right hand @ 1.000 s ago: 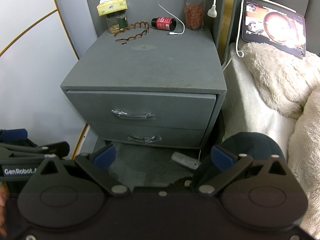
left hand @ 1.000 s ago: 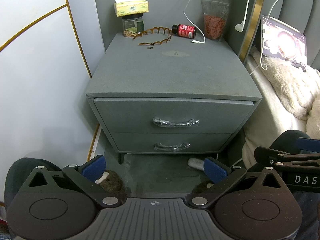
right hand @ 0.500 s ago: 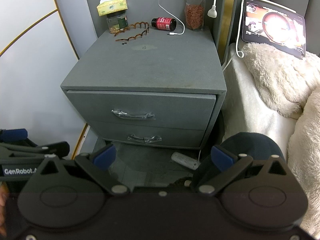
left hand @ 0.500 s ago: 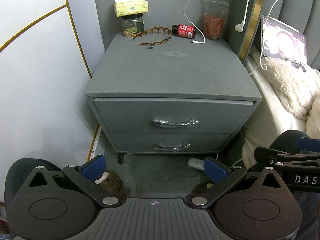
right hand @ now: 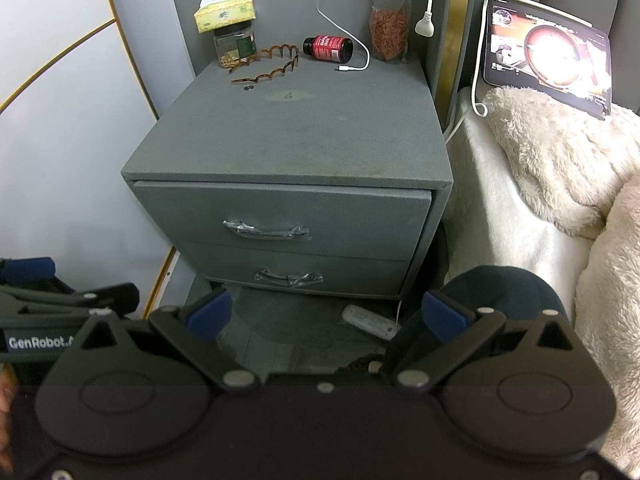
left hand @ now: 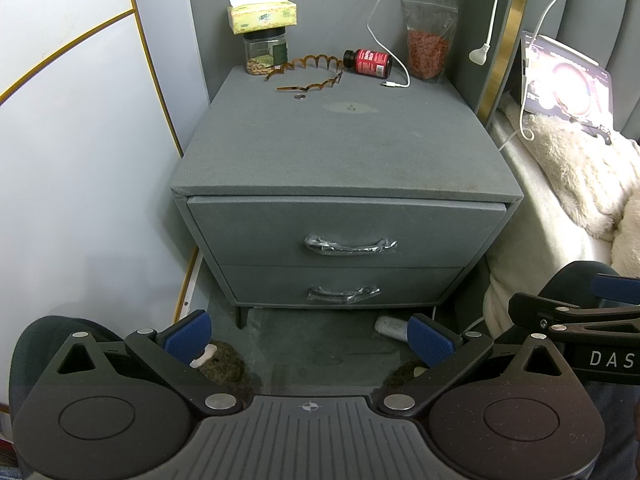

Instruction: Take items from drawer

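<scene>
A grey fabric nightstand (left hand: 344,148) (right hand: 296,136) has two closed drawers. The upper drawer (left hand: 344,232) (right hand: 280,216) carries a plastic-wrapped handle (left hand: 350,245) (right hand: 266,230); the lower drawer (left hand: 340,286) (right hand: 292,272) has a like handle (left hand: 343,294) (right hand: 290,278). What is inside is hidden. My left gripper (left hand: 308,338) is open and empty, low in front of the nightstand. My right gripper (right hand: 326,314) is open and empty, beside it to the right; it also shows in the left wrist view (left hand: 576,312).
On top at the back stand a tissue box (left hand: 262,16) on a jar (left hand: 266,53), a brown wavy headband (left hand: 308,74), a red bottle (left hand: 368,62), a bag of red berries (left hand: 427,46) and a white cable (left hand: 394,56). A bed with a fluffy blanket (right hand: 560,152) and tablet (right hand: 548,50) is right; a wall is left.
</scene>
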Demonstrator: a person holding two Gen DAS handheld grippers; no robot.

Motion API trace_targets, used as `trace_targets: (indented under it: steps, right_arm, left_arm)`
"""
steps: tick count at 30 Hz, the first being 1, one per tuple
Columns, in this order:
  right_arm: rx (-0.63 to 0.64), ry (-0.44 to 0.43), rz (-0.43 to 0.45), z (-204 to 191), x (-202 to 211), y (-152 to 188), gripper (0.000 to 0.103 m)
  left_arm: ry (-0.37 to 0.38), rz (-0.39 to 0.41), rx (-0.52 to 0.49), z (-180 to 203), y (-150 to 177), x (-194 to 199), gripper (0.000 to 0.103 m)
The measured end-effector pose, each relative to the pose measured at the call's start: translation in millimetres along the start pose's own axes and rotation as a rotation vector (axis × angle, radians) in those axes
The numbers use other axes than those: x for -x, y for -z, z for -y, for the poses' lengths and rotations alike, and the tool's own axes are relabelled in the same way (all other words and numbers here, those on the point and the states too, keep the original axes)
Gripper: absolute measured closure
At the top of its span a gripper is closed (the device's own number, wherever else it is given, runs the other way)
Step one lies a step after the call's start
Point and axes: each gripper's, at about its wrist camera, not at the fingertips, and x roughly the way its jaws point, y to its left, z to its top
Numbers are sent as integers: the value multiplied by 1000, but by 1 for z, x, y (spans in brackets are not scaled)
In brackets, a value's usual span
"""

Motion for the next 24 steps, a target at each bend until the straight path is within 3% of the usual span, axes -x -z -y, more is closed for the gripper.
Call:
trace_targets:
  steps: [24]
  right_arm:
    - [4, 5, 4, -2, 2, 2, 0]
  left_arm:
    - [-2, 4, -1, 3, 2, 1, 0]
